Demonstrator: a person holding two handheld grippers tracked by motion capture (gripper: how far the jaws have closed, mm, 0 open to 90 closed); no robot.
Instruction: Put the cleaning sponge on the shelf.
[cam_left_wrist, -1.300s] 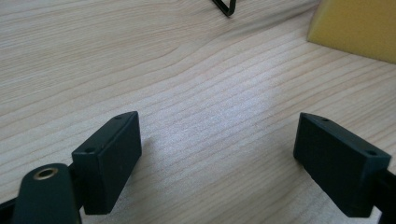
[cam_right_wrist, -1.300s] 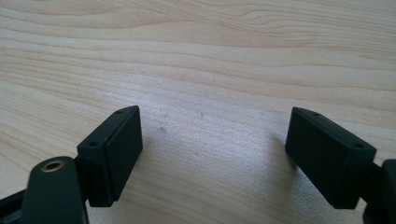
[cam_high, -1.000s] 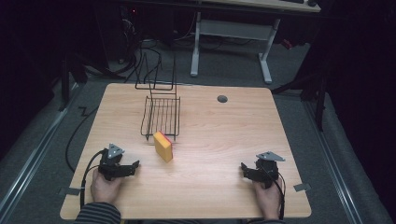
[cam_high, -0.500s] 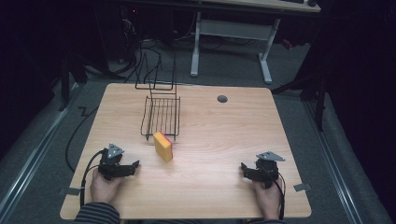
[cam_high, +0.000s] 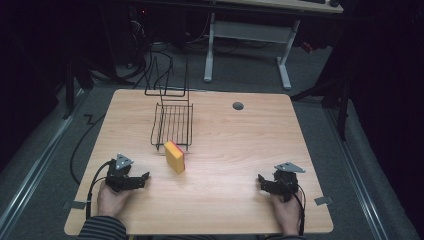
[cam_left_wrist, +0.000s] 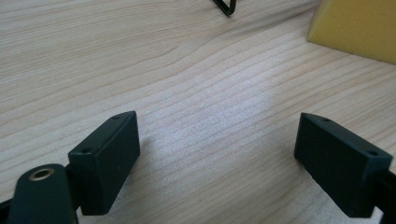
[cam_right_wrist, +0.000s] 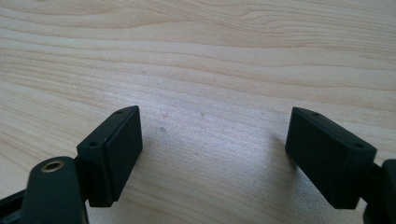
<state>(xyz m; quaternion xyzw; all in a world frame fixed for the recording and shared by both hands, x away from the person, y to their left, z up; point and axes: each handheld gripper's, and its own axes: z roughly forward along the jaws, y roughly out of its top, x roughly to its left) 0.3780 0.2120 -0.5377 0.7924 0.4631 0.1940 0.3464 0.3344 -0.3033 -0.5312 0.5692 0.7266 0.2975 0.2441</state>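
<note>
Nothing on the table (cam_high: 235, 150) has shifted since the earlier frame — only the left gripper (cam_high: 144, 178), whose jaws have just been opening a little, with nothing between them. It rests at seven o'clock, jaws apart over bare wood. At five o'clock the right gripper (cam_high: 261, 181) also gapes empty. Just beside centre stands the yellow sponge (cam_high: 175, 156) — touching the wire rack (cam_high: 172, 122) at twelve o'clock of it.

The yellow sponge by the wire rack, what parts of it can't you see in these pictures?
- Sponge, high view: its underside is hidden against the table; its red layer shows as an edge strip.
- Sponge, left gripper view: one corner shows; the picture's edge cuts off the rest.
- Wire rack, left gripper view: one wire tip shows.
</note>
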